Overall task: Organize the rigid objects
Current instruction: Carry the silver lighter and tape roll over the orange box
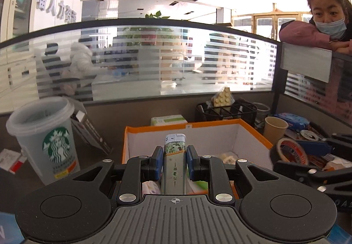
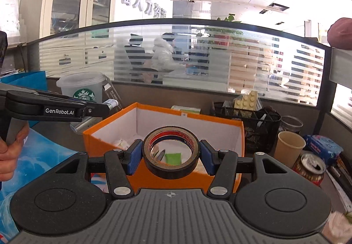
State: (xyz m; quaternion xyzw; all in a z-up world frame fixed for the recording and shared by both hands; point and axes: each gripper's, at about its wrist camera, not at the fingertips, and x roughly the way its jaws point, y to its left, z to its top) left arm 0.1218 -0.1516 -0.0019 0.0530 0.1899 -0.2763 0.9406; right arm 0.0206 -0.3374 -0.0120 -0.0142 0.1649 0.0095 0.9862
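Metal tin: one slim tin (image 1: 173, 164), clenched by the left gripper (image 1: 173, 162) above the box's near edge.
Tape: one roll (image 2: 171, 152), grasped by the right gripper (image 2: 171, 156), over the near wall.
Box: one orange box (image 2: 105, 134), open-topped, with room inside.
Cups: one plastic cup (image 1: 46, 134) at the desk's left; one paper cup (image 2: 288, 147) at its right.
Basket: one black wire basket (image 2: 259, 125), by the far partition.

The slim tin (image 1: 174, 162) hides its lower end behind the gripper body at six o'clock. The orange box (image 2: 154, 175) has its near wall partly covered by the tape roll (image 2: 171, 153). At three o'clock, a sleeve (image 2: 340, 33) is cut by the edge. The box's contents (image 2: 123, 142) are too small to tell.
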